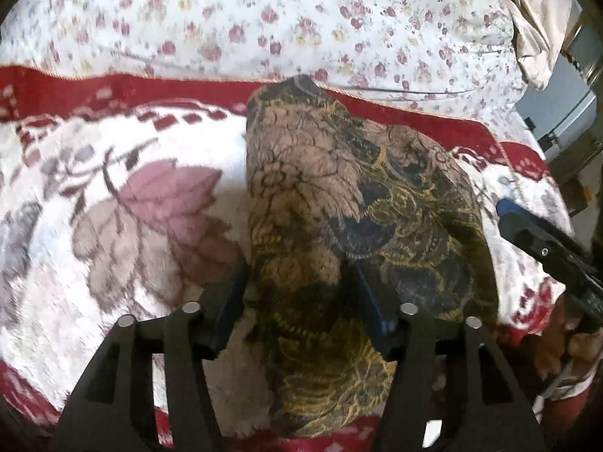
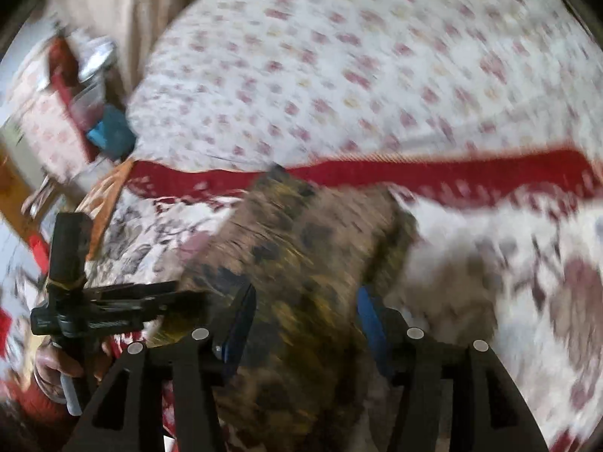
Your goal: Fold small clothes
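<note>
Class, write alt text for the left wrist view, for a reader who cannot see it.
A dark, gold-patterned garment lies lengthwise on a white-and-red floral blanket, its near end between the parted blue fingers of the left hand-held gripper. Behind it lies a rose-print sheet; the right hand-held gripper enters at the right edge.

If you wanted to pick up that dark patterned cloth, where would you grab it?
Probably the near edge of the cloth, coming from the near side. It lies as a long strip on the blanket, narrow end pointing away, so the near edge is closest and easiest to pinch.
</note>
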A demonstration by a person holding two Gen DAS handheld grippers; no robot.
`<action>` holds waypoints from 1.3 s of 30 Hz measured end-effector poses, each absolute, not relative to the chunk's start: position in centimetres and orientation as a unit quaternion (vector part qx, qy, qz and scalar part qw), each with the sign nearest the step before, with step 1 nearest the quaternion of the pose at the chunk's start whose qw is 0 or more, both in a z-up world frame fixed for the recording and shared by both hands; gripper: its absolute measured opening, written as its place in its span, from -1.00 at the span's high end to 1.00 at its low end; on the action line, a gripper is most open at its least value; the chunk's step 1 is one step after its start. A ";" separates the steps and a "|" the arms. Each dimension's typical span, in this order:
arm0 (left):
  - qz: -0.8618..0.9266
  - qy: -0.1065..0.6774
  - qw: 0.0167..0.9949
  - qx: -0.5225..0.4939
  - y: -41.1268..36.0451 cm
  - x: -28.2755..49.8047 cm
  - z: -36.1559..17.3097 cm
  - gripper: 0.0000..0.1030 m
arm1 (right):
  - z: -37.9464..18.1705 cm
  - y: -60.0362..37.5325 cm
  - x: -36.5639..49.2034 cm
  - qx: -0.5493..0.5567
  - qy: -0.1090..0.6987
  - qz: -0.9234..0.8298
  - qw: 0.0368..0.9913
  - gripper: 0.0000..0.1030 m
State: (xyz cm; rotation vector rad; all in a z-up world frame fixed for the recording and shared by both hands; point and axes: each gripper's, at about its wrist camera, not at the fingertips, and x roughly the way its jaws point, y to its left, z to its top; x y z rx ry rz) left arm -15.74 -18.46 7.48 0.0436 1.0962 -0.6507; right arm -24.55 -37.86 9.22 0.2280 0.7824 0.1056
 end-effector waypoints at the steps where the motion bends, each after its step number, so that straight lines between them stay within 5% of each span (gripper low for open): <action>1: -0.300 0.509 0.806 0.024 -18.9 -15.4 7.2 -0.19 | 9.1 -37.2 -24.1 0.092 0.381 0.057 0.918 -0.02; 4: -0.283 0.505 0.814 0.046 -19.4 -15.1 5.8 -0.20 | 6.5 -36.7 -21.6 0.062 0.423 0.046 0.903 0.10; 6: -0.287 0.501 0.816 0.033 -19.2 -15.0 5.1 -0.37 | 3.7 -37.4 -20.9 0.056 0.455 0.022 0.888 0.16; 11: -0.280 0.490 0.825 0.039 -19.4 -15.3 5.1 -0.43 | 3.2 -38.3 -22.0 0.079 0.434 0.009 0.897 0.16; 18: -0.271 0.477 0.835 0.028 -19.1 -16.0 5.5 -0.43 | 4.9 -36.2 -26.0 0.052 0.417 0.016 0.907 -0.03; 28: -0.268 0.437 0.855 0.074 -19.3 -18.4 6.7 -0.43 | 4.3 -35.5 -28.2 0.057 0.420 -0.028 0.905 -0.05; 35: -0.262 0.405 0.874 0.049 -17.9 -18.7 8.5 -0.43 | 7.3 -34.9 -28.9 0.069 0.381 -0.060 0.920 -0.59; 39: -0.254 0.398 0.880 0.046 -17.2 -18.8 8.8 -0.43 | 7.9 -34.3 -28.7 0.075 0.371 -0.072 0.923 -0.61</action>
